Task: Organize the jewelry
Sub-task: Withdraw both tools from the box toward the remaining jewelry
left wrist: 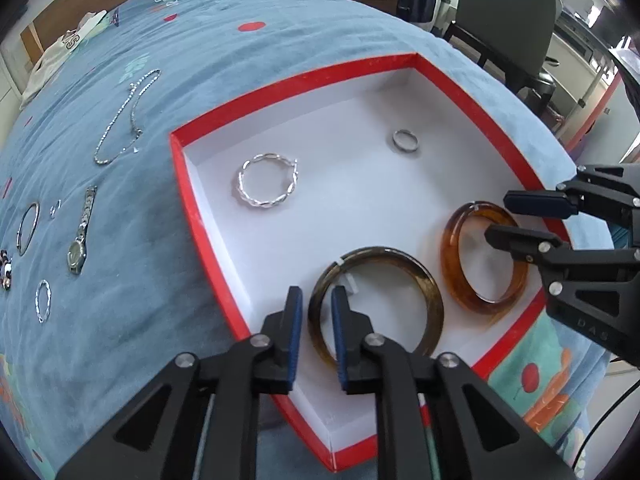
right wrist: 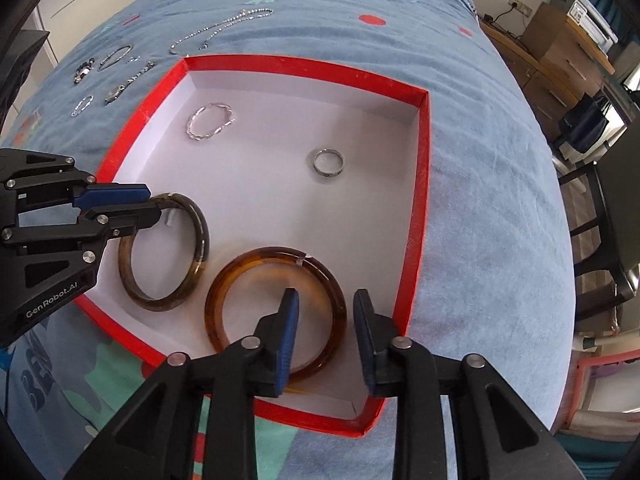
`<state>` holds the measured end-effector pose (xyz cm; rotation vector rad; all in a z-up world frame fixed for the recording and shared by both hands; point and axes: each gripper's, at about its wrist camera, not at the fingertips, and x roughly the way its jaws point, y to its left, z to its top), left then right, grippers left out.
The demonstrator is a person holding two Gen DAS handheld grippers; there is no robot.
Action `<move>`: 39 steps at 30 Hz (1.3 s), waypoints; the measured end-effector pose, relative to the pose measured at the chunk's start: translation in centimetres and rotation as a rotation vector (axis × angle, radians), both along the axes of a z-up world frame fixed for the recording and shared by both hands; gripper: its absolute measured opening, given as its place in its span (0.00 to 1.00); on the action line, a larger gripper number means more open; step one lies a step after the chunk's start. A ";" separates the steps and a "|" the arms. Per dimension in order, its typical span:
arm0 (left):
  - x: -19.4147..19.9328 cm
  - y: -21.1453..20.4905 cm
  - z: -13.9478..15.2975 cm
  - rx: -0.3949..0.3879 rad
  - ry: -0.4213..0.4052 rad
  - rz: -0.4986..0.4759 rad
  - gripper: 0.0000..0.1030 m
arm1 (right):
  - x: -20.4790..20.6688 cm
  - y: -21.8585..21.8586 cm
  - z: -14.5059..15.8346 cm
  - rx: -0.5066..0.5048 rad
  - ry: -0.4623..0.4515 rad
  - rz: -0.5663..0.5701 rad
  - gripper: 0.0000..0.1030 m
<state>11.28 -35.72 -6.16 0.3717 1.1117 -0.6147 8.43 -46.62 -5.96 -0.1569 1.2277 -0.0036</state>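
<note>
A red-rimmed white box (left wrist: 192, 216) (right wrist: 420, 208) lies on the blue bedspread. Inside lie a dark olive bangle (left wrist: 416, 276) (right wrist: 160, 302), an amber bangle (left wrist: 452, 264) (right wrist: 224, 280), a twisted silver bracelet (left wrist: 266, 182) (right wrist: 210, 120) and a silver ring (left wrist: 405, 141) (right wrist: 329, 162). My left gripper (left wrist: 316, 316) (right wrist: 154, 204) straddles the olive bangle's rim, jaws slightly apart. My right gripper (right wrist: 326, 320) (left wrist: 500, 218) is open around the amber bangle's rim, which rests on the box floor.
More jewelry lies on the bedspread left of the box: a silver chain (left wrist: 124, 120) (right wrist: 220, 28), a watch (left wrist: 80, 236) (right wrist: 128, 82), a thin bangle (left wrist: 28, 228), a small twisted ring (left wrist: 43, 300) and beads (right wrist: 82, 70). A chair (left wrist: 508, 20) and drawers (right wrist: 560, 52) stand beyond the bed.
</note>
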 end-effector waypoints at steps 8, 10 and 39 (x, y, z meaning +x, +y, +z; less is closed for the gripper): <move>-1.8 2.2 2.8 -0.059 -0.010 0.023 0.31 | -2.2 -0.7 3.1 0.023 -0.073 -0.054 0.36; -2.4 2.8 3.8 -0.067 -0.024 0.033 0.33 | -3.0 -0.8 4.1 0.015 -0.092 -0.073 0.36; -6.4 35.3 12.7 -0.089 -0.255 0.439 0.37 | -10.3 12.6 15.3 0.144 -0.361 -0.056 0.37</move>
